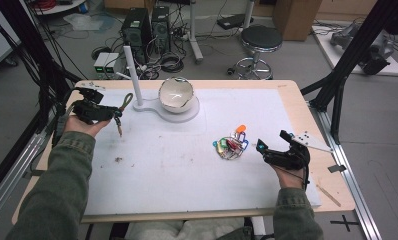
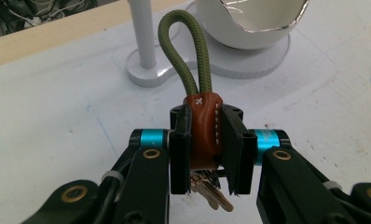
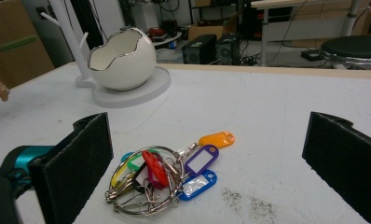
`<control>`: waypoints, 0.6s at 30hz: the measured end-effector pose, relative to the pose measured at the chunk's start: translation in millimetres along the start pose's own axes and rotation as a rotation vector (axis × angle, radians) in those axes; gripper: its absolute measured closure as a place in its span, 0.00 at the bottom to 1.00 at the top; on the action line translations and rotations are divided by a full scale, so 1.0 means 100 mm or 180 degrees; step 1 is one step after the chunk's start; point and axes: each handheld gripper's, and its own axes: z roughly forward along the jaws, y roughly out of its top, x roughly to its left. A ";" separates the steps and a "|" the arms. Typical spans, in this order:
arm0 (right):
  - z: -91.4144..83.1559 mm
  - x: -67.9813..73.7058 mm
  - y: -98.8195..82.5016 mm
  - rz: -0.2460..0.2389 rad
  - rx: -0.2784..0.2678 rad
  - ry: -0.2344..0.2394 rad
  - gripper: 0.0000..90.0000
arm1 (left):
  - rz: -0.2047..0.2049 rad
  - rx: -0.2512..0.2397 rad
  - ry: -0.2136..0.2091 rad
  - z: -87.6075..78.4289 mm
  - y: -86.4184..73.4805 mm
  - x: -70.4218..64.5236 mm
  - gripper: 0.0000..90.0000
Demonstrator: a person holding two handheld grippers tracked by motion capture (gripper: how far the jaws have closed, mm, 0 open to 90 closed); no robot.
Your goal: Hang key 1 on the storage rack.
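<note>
- White mat [image 1: 187, 165] spread over wooden table [image 1: 292, 87]; egg-shaped bowl [image 1: 176, 93] taken as the landmark, standing on a round white base [image 1: 179, 112] at the far middle of the mat.
- White post [image 1: 132, 75] upright just left of the bowl, on a lobe of the same base.
- Left gripper [image 1: 114, 114] held above the mat, left of the bowl and nearer the person, carried in the left hand [image 1: 82, 124].
- Jaws of left gripper clenched on a brown leather key fob [image 2: 204, 135]; pads pressing both flat sides of the fob.
- Green cord loop [image 2: 181, 51] rising out of the fob top, pointing toward post and bowl; keys [image 2: 211, 193] hanging below the fob, between the jaws.
- Bunch of key tags [image 1: 232, 144] lying on the mat, right of the bowl and nearer the person; well apart from the bowl.
- Tags in orange, purple, blue, red, green, yellow, on tangled metal rings [image 3: 141, 196].
- Right gripper [image 1: 261, 146] just right of the bunch, farther from the bowl, in the right hand [image 1: 289, 175].
- Jaws of right gripper released, spread wide; bunch seen between the two pads, touching neither.
- Dark specks [image 3: 249, 200] on the mat near the bunch, on the side away from the bowl.
</note>
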 end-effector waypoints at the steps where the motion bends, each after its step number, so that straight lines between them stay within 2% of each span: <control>1: 0.00 0.00 0.00 0.0007 0.0006 0.0002 0.01 | 0.0004 0.0005 0.0009 0.00 0.02 0.01 0.82; 5: 0.00 0.00 0.00 0.0003 0.0012 0.0007 0.01 | -0.0016 0.0051 -0.0041 0.01 0.10 0.06 0.82; 15: -0.01 0.00 0.00 -0.0005 0.0014 -0.0001 0.01 | 0.0064 0.0096 0.0022 -0.05 0.34 0.12 0.82; 18: -0.02 0.00 -0.01 0.0012 0.0016 0.0010 0.01 | 0.0039 0.0078 0.0046 -0.09 0.38 0.15 0.82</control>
